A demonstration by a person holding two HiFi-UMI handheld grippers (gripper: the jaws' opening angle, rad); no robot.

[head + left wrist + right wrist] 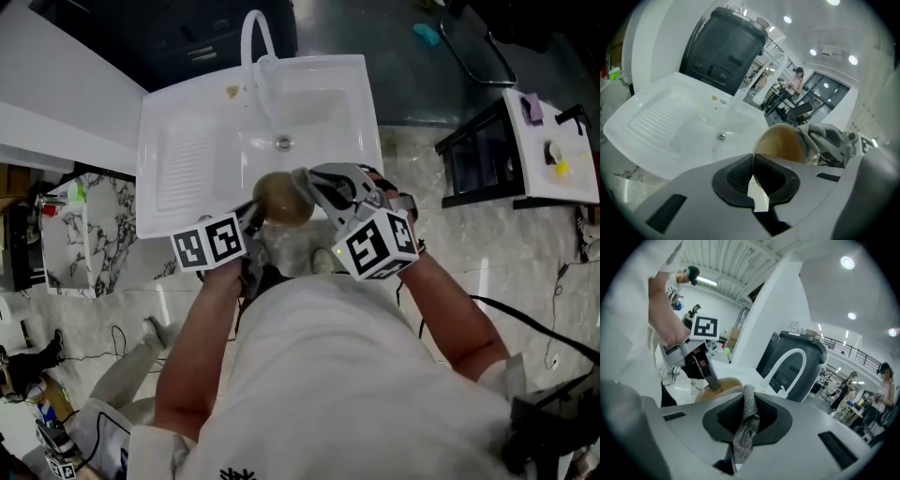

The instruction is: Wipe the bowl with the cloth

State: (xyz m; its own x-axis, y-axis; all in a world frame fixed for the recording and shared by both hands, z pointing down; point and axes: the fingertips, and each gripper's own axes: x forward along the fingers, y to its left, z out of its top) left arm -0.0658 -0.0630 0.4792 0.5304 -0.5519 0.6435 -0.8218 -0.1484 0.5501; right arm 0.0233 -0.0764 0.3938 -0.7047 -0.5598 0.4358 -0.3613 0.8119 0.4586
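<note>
Head view places the bowl in the air over the front edge of a white sink, between the two hand-held grippers. The bowl is round, tan-brown and smooth with a dull finish, and it is tipped on its side. In the left gripper view its thin pale rim runs down into the jaws.

The left hand-held gripper is clamped on that rim, with its dark ribbed pads pressed to either side of the bowl wall. The right hand-held gripper is clamped on the cloth, a grey, coarsely woven fabric bunched into a twisted strip between the pads. The cloth's free end reaches to the bowl and lies against its side. The left gripper view shows the same cloth crumpled just beside the bowl.

In the head view, each hand-held gripper, left and right, carries a cube with black-and-white square markers.

The sink is a glossy moulded unit with a ribbed drainboard on its left, a round metal drain in the basin and a white arched faucet at the back. A dark grey unit stands behind it. The floor is pale, marbled tile. A white side table stands well apart at the right.
</note>
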